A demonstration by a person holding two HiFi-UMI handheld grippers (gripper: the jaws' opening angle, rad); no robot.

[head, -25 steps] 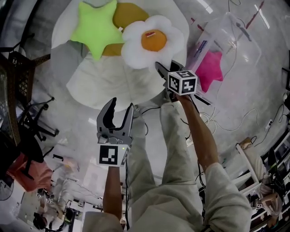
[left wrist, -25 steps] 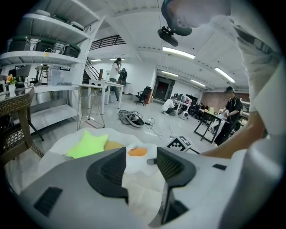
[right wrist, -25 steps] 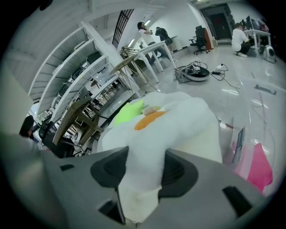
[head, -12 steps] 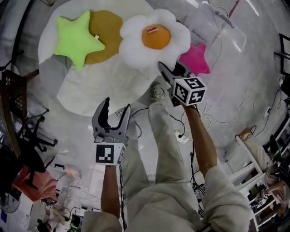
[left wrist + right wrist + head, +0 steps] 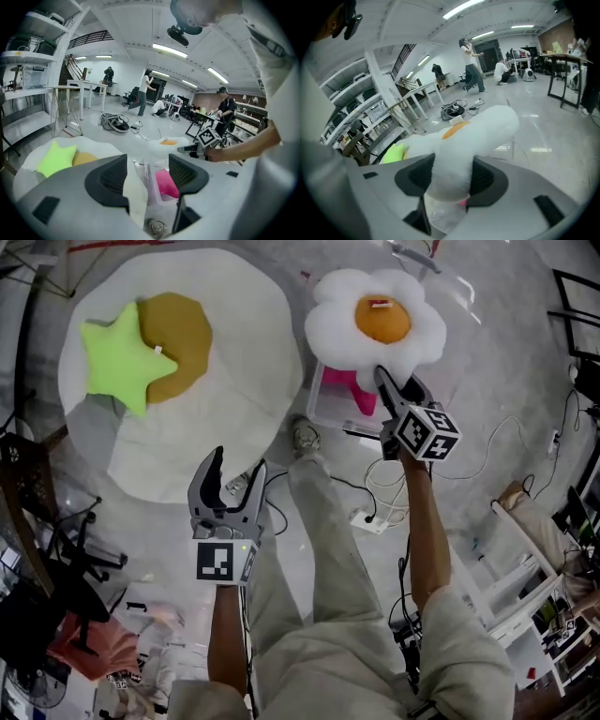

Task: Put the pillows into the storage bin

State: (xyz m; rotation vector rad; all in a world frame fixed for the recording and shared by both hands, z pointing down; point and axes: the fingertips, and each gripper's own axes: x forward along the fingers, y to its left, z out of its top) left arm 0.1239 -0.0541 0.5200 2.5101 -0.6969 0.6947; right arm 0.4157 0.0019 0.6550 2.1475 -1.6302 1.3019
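At 1 o'clock, the right gripper [image 5: 389, 385] has its fingers pinching the white edge of a flower-shaped pillow [image 5: 375, 324] above the clear storage bin [image 5: 323, 413], which holds a pink star pillow [image 5: 359, 397]. Near centre, the left gripper [image 5: 239, 460] has its fingers spread with nothing between them. A green star pillow [image 5: 117, 362] lies on a white cushion [image 5: 244, 352] at 10 o'clock.

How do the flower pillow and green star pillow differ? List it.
The flower pillow is white with an orange centre; the green star pillow is five-pointed, plain green. The flower pillow is clamped in the right gripper over the storage bin; the green star pillow lies on the white cushion. Both are plush.
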